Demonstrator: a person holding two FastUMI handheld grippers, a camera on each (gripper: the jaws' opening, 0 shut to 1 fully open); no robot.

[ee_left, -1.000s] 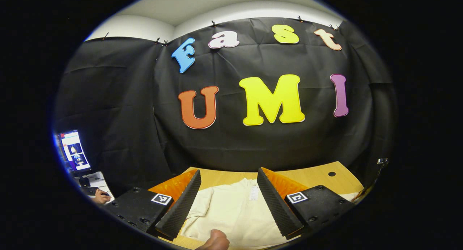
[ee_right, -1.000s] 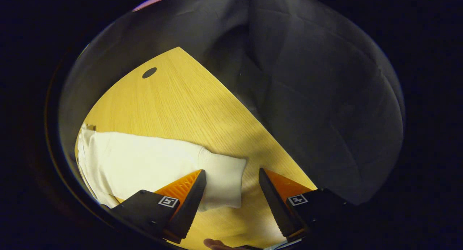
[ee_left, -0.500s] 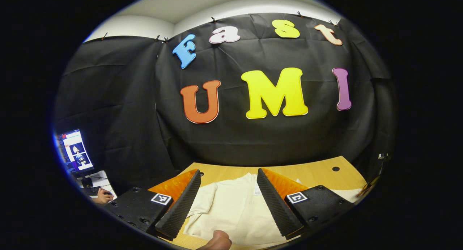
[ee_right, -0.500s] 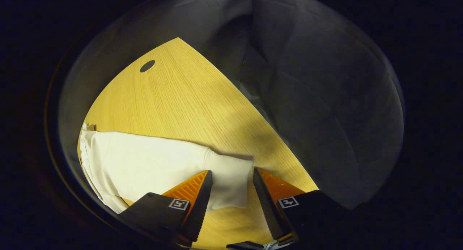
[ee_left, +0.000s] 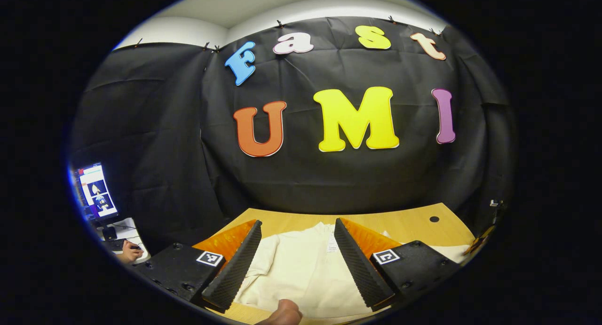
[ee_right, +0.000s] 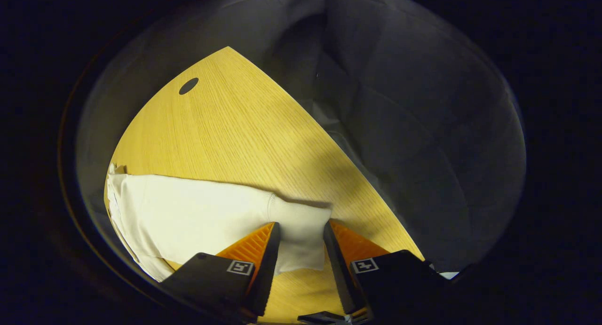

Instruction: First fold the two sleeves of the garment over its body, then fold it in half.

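Note:
A cream garment lies flat on the wooden table, a white tag at its neck. My left gripper hovers open above the garment's body, touching nothing, and a thumb shows at the bottom edge. In the right gripper view one sleeve stretches out across the table. Its ribbed cuff lies between the fingers of my right gripper, which stands low over the table. The jaws are narrowed around the cuff with a gap still between them, and the cloth is not bunched.
The table's right edge runs diagonally just past the cuff, with black cloth hanging beyond it. A cable hole sits at the far corner of the table. Off to the left stand a monitor and a person's hand at a keyboard.
My right gripper has moved forward over the cuff and its jaws have narrowed around it. The left gripper has tilted slightly and stays open.

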